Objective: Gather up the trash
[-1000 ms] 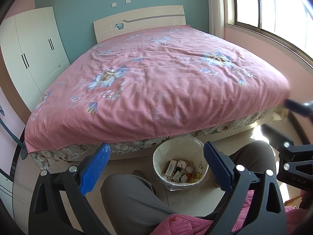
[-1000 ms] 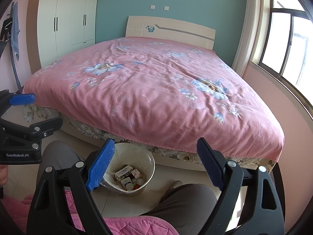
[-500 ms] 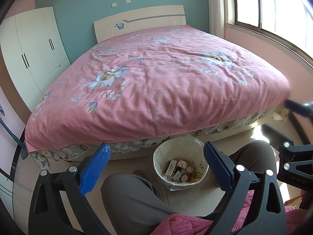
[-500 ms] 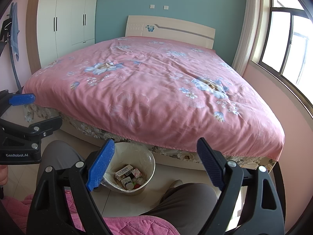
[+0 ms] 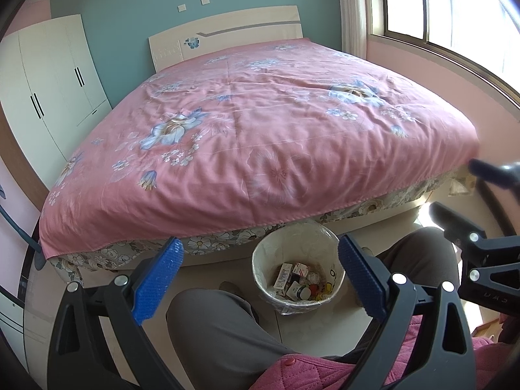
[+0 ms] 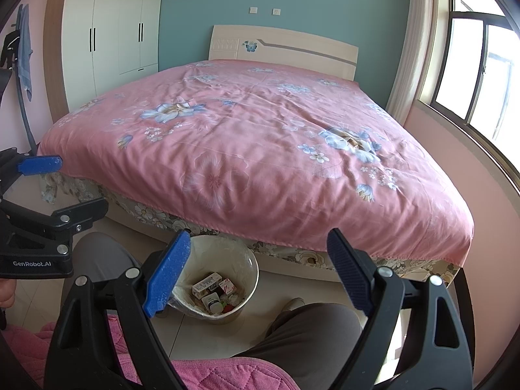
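You can read "GenRobot.AI" in white on the black body of your left gripper [image 6: 39, 191], left of your right claw.

no visible change, scene unchanged

The right gripper [image 6: 256, 276] hangs wide apart and empty above a lined bin [image 6: 248, 261] holding small boxes [image 6: 208, 284], possibly medicine packaging.

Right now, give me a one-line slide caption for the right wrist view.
Open right tool hovers empty above lined bin of small boxes at the foot of a pink floral bed.
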Demonstrator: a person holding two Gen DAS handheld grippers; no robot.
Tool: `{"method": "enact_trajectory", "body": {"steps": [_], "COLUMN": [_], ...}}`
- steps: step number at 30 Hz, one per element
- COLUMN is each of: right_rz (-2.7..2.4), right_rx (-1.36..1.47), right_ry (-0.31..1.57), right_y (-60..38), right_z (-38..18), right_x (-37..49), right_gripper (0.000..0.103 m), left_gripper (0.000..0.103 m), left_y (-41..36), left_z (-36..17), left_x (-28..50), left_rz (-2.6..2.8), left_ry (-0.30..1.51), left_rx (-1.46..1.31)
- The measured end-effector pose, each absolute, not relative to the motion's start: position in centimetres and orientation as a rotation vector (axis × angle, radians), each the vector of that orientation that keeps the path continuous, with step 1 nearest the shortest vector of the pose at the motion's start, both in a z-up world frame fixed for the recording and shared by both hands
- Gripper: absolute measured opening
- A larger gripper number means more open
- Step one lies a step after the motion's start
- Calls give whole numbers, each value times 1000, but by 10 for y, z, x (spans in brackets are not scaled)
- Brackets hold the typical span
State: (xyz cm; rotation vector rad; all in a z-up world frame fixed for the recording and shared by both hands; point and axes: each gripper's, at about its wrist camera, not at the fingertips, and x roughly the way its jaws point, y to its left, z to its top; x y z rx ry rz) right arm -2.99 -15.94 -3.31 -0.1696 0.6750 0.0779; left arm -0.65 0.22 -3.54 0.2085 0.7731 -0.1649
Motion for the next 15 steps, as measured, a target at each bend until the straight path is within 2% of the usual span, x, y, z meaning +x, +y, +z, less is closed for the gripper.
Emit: {"method": "enact_trajectory", "body": {"steps": [15], "right_rz": [78], "right_rx": [-169], "right_ry": [673], "right_y": [-158], "right_z": [-34], "right_x": [-30], "right_gripper": [85], "left_gripper": [98], "left_y": [-1], "left_z": [-30], "left_x": [-4], "left_rz": [-141], "left_ry": [766], "left_rx": [221]}}
